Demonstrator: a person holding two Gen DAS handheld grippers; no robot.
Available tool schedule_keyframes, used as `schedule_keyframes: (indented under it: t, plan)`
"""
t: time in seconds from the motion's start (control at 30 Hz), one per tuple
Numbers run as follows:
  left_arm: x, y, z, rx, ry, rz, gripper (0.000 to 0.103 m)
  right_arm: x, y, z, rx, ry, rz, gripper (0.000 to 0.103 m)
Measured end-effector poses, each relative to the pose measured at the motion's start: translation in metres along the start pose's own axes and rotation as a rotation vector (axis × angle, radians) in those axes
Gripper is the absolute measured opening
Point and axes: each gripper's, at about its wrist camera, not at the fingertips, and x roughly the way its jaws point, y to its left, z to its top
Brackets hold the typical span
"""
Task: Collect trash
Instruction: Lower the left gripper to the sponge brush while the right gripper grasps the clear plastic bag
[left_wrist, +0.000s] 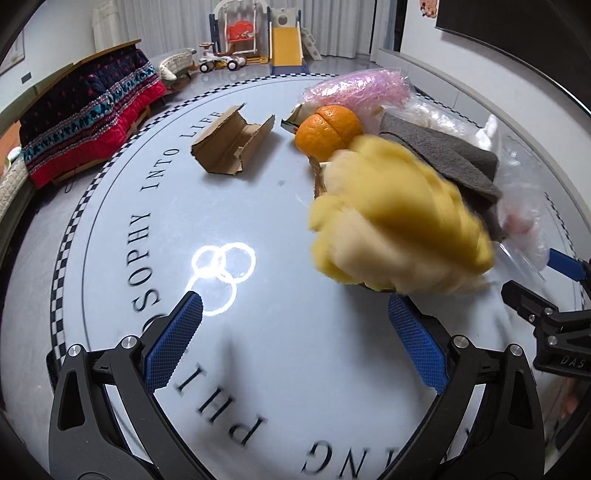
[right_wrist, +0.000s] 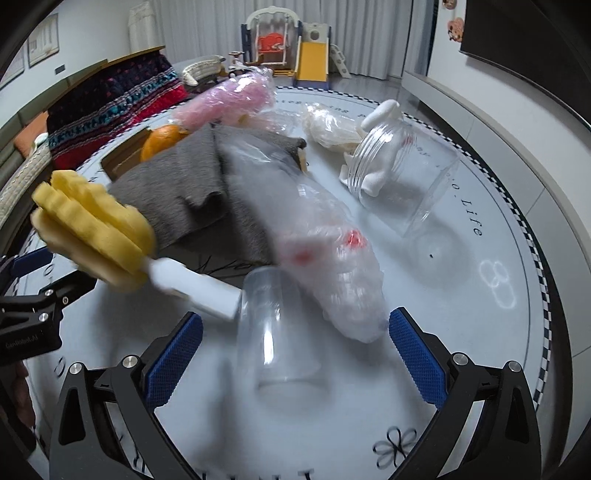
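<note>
Both sets of jaws stand wide, holding nothing. Between the right gripper's (right_wrist: 295, 339) ribbed blue pads lies a smooth clear plastic cup (right_wrist: 275, 328); ahead of the left gripper (left_wrist: 295, 325), a fluffy yellow sponge brush (left_wrist: 399, 225) blurs above the glossy table (left_wrist: 258, 229).

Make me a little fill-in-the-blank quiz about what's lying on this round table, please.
1. The sponge brush has a white handle and a ____ foam head.
2. The round fruit beside the torn cardboard is an ____.
3. The clear jar lies on its ____.
4. The shredded filling in the bag at the far side is ____.

Missing words: yellow; orange; side; pink
</note>
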Motion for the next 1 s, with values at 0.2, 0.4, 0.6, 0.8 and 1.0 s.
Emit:
schedule_keyframes:
  t: [0.2,0.4,0.6,0.8,1.0]
  plan:
    - [-0.017,0.007,-0.012,-0.011,0.002,-0.043,0.097,-0.029,-0.003,-0.007,0.008,-0.003,0.055,0.100]
    - [-0.034,-0.003,-0.017,0.030,-0.009,-0.115,0.097,-0.055,-0.007,0.000,-0.029,-0.038,0.075,0.100]
    - [-0.036,-0.027,-0.011,0.277,-0.010,-0.145,0.097,-0.063,-0.013,0.017,-0.101,-0.027,0.078,0.095]
    - [-0.020,-0.053,0.000,0.620,0.059,-0.152,0.097,-0.046,-0.013,0.033,-0.165,0.006,0.074,0.083]
    - [0.005,-0.056,0.002,0.717,0.150,-0.195,0.097,-0.005,-0.013,0.053,-0.206,0.102,0.064,0.070]
